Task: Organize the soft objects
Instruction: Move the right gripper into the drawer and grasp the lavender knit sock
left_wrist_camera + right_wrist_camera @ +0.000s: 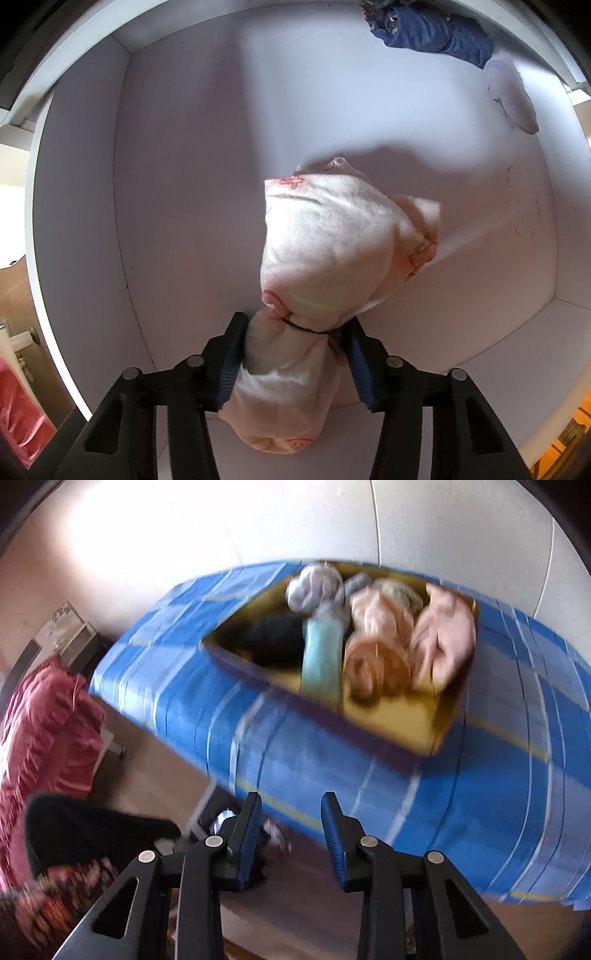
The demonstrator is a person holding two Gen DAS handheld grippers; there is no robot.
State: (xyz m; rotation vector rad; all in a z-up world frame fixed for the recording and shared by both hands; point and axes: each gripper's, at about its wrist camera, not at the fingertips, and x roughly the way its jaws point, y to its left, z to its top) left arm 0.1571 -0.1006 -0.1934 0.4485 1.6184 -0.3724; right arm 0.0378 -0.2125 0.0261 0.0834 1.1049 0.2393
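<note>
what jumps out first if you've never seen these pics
First, the pale pink rolled bundle, tied with a dark band and pinched in the left claw above a white drawer. A navy bundle sits in the drawer's far corner. In the blurred right view, a yellow box of rolled cloths rests on a blue striped cover; the right claw holds nothing.

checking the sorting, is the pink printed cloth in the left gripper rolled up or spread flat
Rolled up. The pink printed cloth is bundled and cinched by a dark band, held in the left gripper over the white drawer.

The fleecy cloth bundle (325,251) (pink print) lies in a smooth matt drawer (184,184), probably laminate.
</note>
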